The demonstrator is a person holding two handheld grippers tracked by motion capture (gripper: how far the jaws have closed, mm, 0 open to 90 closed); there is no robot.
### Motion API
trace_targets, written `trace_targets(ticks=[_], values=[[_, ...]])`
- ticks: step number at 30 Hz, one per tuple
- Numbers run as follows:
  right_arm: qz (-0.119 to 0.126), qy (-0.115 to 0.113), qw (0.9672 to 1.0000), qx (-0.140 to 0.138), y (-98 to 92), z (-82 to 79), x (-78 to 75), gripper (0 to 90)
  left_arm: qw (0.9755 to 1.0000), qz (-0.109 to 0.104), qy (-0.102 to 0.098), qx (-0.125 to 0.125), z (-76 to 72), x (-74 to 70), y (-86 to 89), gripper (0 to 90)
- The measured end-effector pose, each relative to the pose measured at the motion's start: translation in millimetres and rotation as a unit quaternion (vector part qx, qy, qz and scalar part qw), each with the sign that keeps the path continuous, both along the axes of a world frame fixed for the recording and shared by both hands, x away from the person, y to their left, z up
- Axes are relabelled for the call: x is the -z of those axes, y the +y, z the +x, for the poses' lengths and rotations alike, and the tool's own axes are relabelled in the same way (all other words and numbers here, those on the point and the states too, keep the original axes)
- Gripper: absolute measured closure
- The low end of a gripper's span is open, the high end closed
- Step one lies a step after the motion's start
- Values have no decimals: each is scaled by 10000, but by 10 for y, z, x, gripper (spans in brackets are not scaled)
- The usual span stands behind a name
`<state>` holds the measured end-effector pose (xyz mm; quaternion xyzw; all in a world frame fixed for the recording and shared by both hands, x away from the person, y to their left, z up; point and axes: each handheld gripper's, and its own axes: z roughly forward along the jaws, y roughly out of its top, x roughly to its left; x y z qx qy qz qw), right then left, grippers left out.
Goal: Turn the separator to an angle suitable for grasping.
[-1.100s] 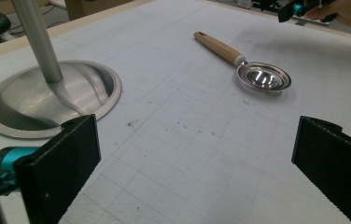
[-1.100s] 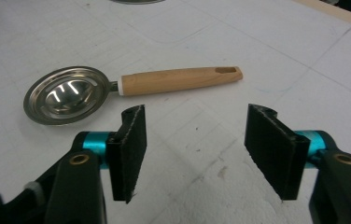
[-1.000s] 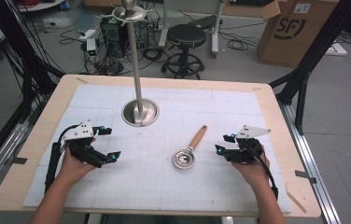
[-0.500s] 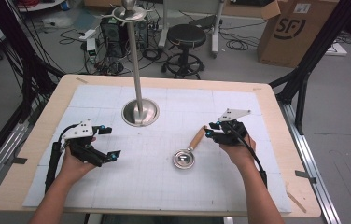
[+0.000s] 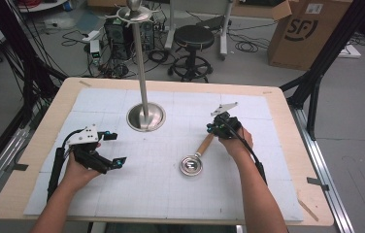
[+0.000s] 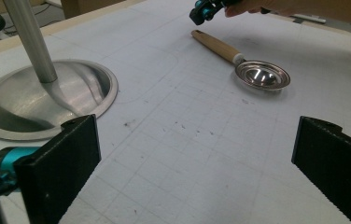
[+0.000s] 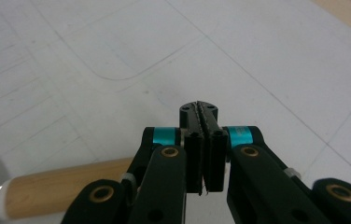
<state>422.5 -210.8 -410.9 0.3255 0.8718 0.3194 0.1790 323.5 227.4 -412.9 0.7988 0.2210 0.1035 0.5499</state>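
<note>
White gridded mat (image 5: 122, 194) covers most of the wooden table (image 5: 40, 141) in the high view, a bare wood margin showing along every edge. The spoon (image 5: 196, 158) lies right of the table's middle, bowl toward the near edge, wooden handle slanting up toward the far right corner. The right gripper (image 5: 217, 127) sits just at the handle's tip, jaws having just closed with nothing between them. The left gripper (image 5: 110, 148) rests near the left edge, released, well apart from the spoon. A steel stand (image 5: 145, 116) rises from its round base toward the far edge — open mat lies between it and the spoon, and along the whole near edge.

From the left gripper view, the left gripper (image 6: 197, 154) has its jaws standing wide over bare mat; the stand's base (image 6: 43, 100) is just beside the left jaw. The spoon (image 6: 243, 60) lies farther off — a shiny round bowl, pale metal collar, light brown handle — with the right gripper (image 6: 201, 9) at its tip.

From the right gripper view, the right gripper (image 7: 201, 109) is clenched, pads pressed together on nothing, above the mat. The handle (image 7: 66, 186) lies low at left, beside the jaws, not between them.
</note>
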Motion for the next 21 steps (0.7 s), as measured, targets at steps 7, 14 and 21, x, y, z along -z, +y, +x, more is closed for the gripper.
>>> trace_targets(ticks=[7,14,21], values=[[-263,187,9995,57,97,81,151,893,10000,24,-3,31,4,6,-8,18],[-280,247,9992,133,51,88,174,892,10000,10,-3,17,9,5,2,18],[-273,299,9990,177,-43,28,166,893,10000,23,-20,37,11,6,-5,18]])
